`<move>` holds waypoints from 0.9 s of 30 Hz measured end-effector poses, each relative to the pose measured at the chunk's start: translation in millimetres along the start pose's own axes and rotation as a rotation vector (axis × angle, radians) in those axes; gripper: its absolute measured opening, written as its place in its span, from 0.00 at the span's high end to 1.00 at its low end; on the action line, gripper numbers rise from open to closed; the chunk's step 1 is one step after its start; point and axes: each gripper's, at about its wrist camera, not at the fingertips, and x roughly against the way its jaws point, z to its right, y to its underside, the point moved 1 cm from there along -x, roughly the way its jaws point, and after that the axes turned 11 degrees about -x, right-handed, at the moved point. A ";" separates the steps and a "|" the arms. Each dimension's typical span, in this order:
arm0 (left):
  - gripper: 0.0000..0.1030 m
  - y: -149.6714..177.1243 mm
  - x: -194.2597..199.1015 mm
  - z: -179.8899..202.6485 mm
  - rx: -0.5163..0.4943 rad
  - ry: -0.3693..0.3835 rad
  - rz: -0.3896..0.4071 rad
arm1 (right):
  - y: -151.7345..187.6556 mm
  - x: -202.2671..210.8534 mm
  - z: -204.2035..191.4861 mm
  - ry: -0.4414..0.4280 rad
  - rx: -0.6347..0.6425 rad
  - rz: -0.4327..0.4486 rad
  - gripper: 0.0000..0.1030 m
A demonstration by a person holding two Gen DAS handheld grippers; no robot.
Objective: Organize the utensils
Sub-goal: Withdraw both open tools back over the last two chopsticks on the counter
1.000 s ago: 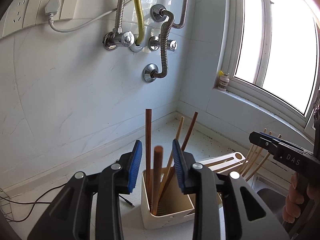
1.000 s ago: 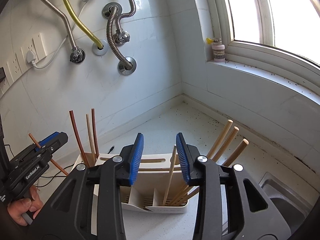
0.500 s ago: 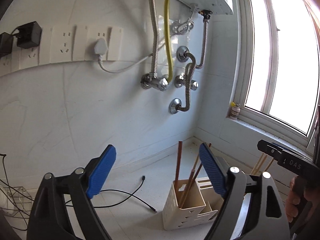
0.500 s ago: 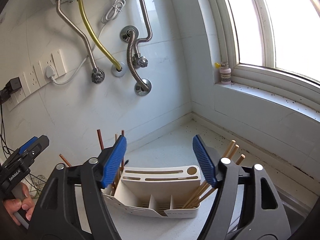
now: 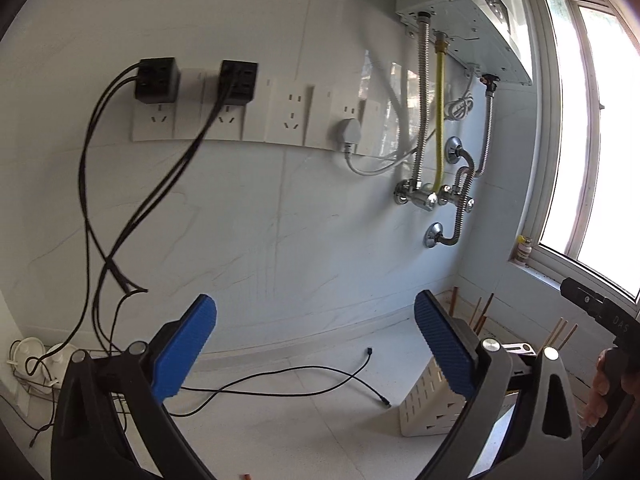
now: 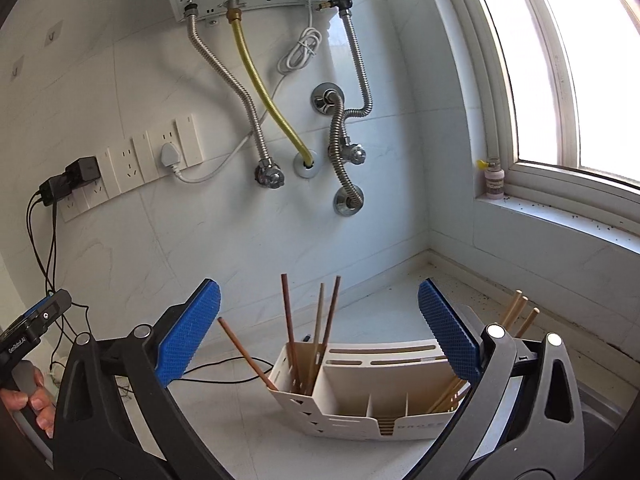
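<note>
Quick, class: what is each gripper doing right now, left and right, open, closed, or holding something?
Left gripper: open, jaws have just been opening, nothing between them.
Right gripper: open, jaws have just been opening, holding nothing.

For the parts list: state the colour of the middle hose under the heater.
Yellow hose; clearest in the right wrist view.

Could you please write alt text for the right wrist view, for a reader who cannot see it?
A white utensil holder stands on a pale counter, with brown chopsticks upright in its left compartment and lighter sticks leaning out at its right. The open, empty right claw frames it; pipes run down the wall behind.
</note>
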 end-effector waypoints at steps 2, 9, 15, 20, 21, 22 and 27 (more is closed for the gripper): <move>0.05 6.2 5.1 -13.4 0.021 -0.023 -0.015 | 5.7 -3.0 -9.8 -0.017 0.009 -0.014 0.08; 0.05 36.8 20.2 -49.6 0.057 -0.100 -0.092 | 35.7 -17.7 -48.2 -0.087 0.045 -0.082 0.08; 0.05 62.6 33.9 -76.3 0.076 -0.150 -0.175 | 67.4 -25.5 -77.5 -0.138 0.066 -0.145 0.08; 0.05 82.4 43.1 -92.6 0.110 -0.170 -0.227 | 93.0 -31.0 -94.7 -0.163 0.075 -0.198 0.08; 0.05 87.1 46.0 -95.5 0.118 -0.173 -0.235 | 98.3 -31.8 -97.4 -0.164 0.078 -0.209 0.08; 0.05 90.2 47.5 -97.3 0.122 -0.176 -0.242 | 102.7 -33.0 -100.6 -0.167 0.081 -0.219 0.08; 0.05 102.5 53.2 -103.9 0.121 -0.201 -0.275 | 119.1 -35.6 -111.9 -0.179 0.095 -0.250 0.08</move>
